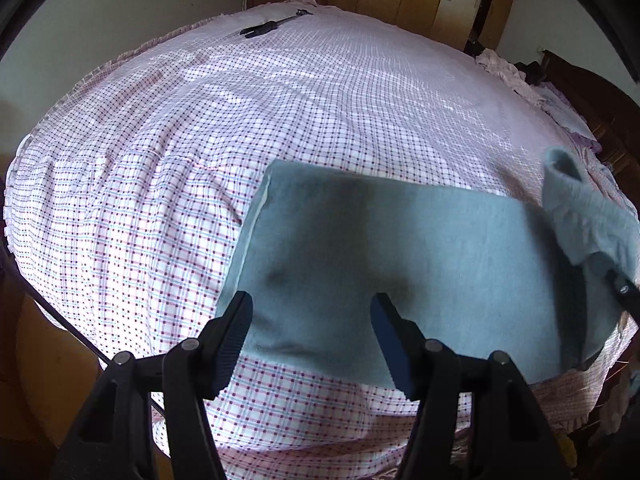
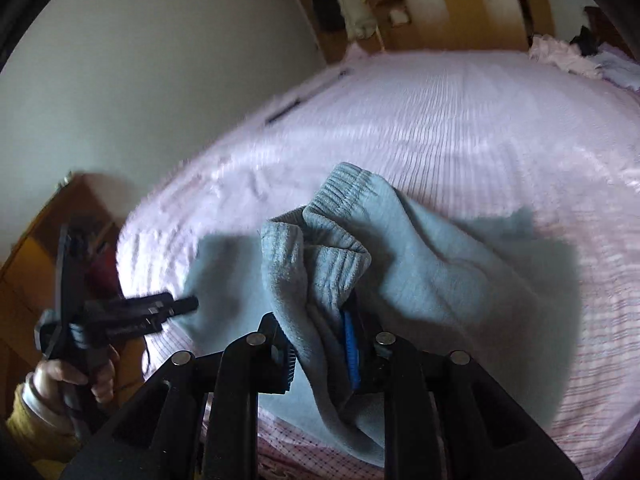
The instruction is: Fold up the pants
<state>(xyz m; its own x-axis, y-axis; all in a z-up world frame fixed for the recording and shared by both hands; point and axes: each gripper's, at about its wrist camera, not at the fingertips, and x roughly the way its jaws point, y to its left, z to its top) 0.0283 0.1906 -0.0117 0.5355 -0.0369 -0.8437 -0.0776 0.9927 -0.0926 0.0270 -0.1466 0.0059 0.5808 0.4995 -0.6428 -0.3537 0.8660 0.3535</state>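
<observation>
Grey-blue fleece pants (image 1: 400, 260) are lying on the near part of a bed covered in a pink checked sheet (image 1: 200, 140), and they already look folded leg over leg into one long strip. That strip runs left to right along the near edge of the bed, one squared-off end at the left. The right gripper (image 2: 320, 352) has its jaws pinched on a bunch of the ribbed cuffs (image 2: 340, 208), lifted up off the rest of the fabric, so I'd say the step in hand is the crosswise fold, bringing the cuff end over toward the left end. The left gripper (image 1: 312, 332) is spread wide with nothing in it, hovering just above the left end of the pants, and in the right wrist view you can see the person's hand (image 2: 68, 380) wrapped around its handle. Next move, as I read it, is carrying those cuffs across and laying them flat so the edges line up, with the left gripper maybe pinning the fabric so it doesn't slide. Some dark tool (image 1: 272, 26) sits way off at the far side of the bed, out of the way.
</observation>
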